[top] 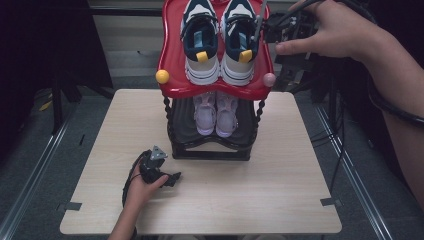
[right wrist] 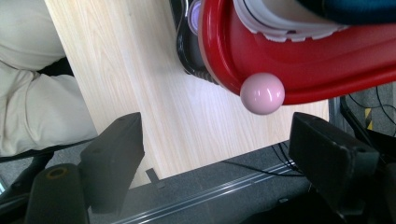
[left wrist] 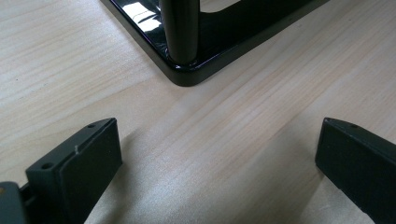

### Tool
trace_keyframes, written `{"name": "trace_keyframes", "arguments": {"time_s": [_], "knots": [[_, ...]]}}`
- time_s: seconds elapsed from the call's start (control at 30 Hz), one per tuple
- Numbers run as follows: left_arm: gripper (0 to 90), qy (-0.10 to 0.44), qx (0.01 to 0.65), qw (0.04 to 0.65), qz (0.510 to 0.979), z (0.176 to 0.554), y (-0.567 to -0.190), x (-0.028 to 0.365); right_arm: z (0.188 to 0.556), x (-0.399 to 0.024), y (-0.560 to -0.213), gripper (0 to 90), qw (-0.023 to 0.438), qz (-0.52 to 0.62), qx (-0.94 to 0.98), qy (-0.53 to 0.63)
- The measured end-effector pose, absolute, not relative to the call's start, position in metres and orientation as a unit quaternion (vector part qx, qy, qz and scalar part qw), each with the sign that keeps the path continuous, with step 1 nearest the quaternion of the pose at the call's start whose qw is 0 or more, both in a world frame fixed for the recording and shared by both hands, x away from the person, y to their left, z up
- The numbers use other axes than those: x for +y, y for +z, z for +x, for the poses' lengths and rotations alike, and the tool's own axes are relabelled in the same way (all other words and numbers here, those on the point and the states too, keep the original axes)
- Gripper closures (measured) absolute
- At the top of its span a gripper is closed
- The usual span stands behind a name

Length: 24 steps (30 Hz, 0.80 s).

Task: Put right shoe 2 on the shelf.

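The red top tray [top: 176,75] of a two-tier shoe rack stands at the middle of the bench's far edge. It carries a pair of navy and white sneakers [top: 219,37] side by side, toes toward the near edge. A pink ball knob [top: 269,79] caps the tray's near right corner, and a yellow ball knob [top: 162,76] caps the near left corner. On the black lower tier [top: 210,150] sits a pair of pale lilac shoes [top: 216,114], partly shaded by the tray above.

The right gripper [top: 280,47] is held in the air just beside the tray's right rim, above the bench's far right corner. Its jaws stand wide apart and grasp nothing; in the right gripper view the pink ball knob [right wrist: 262,93] lies ahead of the jaws, apart from both. How near the gripper body sits to the rim is hard to judge from the high view.

The left gripper [top: 167,177] rests low over the bench [top: 250,195] near the rack's near left corner, released, jaws wide apart and empty. The left gripper view shows the rack's black base corner [left wrist: 187,74] and post ahead of it.
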<state>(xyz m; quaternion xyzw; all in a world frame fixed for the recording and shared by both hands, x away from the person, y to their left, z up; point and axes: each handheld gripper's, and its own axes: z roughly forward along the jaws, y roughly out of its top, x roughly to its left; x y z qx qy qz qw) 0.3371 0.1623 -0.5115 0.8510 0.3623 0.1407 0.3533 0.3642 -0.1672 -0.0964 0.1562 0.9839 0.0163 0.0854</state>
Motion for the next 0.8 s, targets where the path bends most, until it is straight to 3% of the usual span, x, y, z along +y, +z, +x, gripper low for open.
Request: {"name": "trace_keyframes", "arguments": {"time_s": [0.8], "knots": [[0.0,0.139,0.359,0.351,0.854,0.338,-0.511,0.163,0.347,-0.205,-0.122,17.9,0.078,0.174,0.981,0.015]]}}
